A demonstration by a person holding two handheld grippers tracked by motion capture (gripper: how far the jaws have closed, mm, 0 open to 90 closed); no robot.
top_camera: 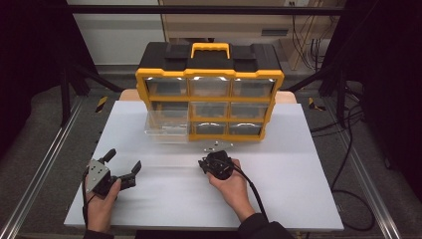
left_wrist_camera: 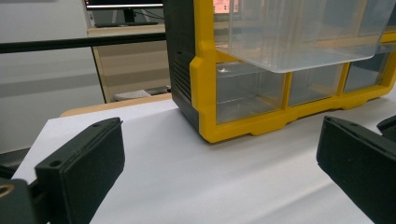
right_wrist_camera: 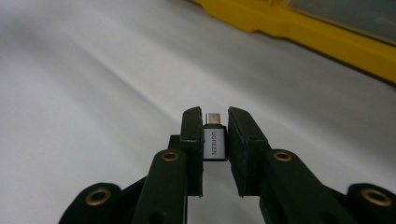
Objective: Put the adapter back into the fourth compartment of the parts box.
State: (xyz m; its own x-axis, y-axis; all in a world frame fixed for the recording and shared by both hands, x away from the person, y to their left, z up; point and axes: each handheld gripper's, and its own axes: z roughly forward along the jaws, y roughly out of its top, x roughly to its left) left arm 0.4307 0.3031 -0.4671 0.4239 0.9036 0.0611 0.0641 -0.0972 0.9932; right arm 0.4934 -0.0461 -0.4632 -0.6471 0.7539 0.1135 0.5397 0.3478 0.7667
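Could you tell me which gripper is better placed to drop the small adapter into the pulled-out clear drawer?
Right, probably: the right gripper already clamps the adapter, while the left gripper is open, holding nothing. The drawer stands open.

Laboratory recording station. A white worktop (top_camera: 298, 199) sits inside a frame of aluminium rails (top_camera: 35, 184) and black struts (top_camera: 209, 10), flanked by dark curtains (top_camera: 30, 59). Loose cables (top_camera: 348, 164) trail across the grey floor (top_camera: 40, 114). A yellow-and-black drawer organiser (top_camera: 209, 89) stands on the worktop; a monitor (left_wrist_camera: 123, 11) and desk (left_wrist_camera: 126, 32) lie behind.
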